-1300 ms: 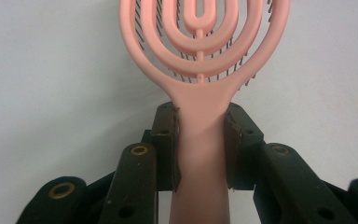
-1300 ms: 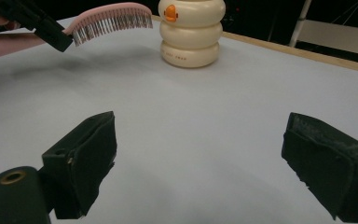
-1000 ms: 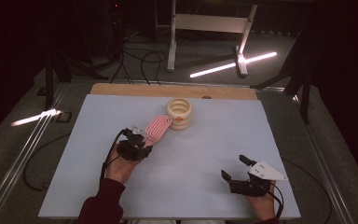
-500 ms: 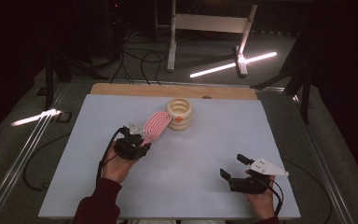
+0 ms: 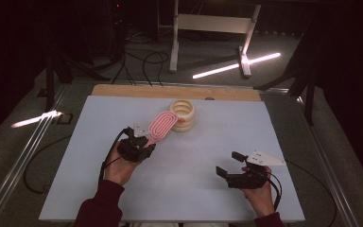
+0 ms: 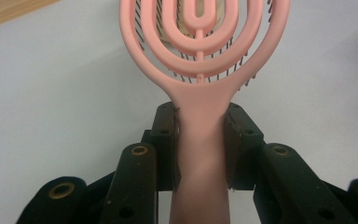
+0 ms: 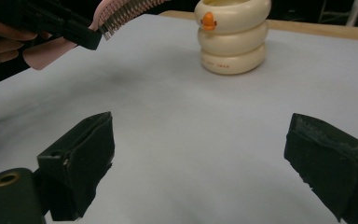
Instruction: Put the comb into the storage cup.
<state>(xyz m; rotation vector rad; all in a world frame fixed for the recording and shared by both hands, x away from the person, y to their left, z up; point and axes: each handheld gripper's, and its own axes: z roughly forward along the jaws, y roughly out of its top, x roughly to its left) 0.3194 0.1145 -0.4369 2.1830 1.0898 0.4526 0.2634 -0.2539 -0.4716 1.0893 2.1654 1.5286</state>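
Note:
A pink hairbrush [image 5: 162, 125] with a looped open head is lifted above the table, its head pointing at a cream ringed holder [image 5: 183, 113]. My left gripper [image 5: 139, 137] is shut on the brush handle. In the left gripper view both pads press the handle's sides below the brush head [image 6: 200, 46], with the left gripper [image 6: 200, 135] in the lower middle. My right gripper [image 5: 228, 163] is near the front right of the table, open and holding nothing. In the right gripper view its jaws stand wide apart [image 7: 200, 168], facing the holder [image 7: 233, 42], which has a small orange beak.
The pale sheet [image 5: 99, 189] covers the table, and a wooden strip [image 5: 123, 90] runs along its far edge. In the right gripper view, the brush bristles [image 7: 121, 11] and the left gripper [image 7: 74, 32] are at the upper left. Cables and a white stand [image 5: 208, 23] lie on the floor beyond.
My right gripper has shifted slightly left and up, still open. The left gripper and the brush have hardly moved.

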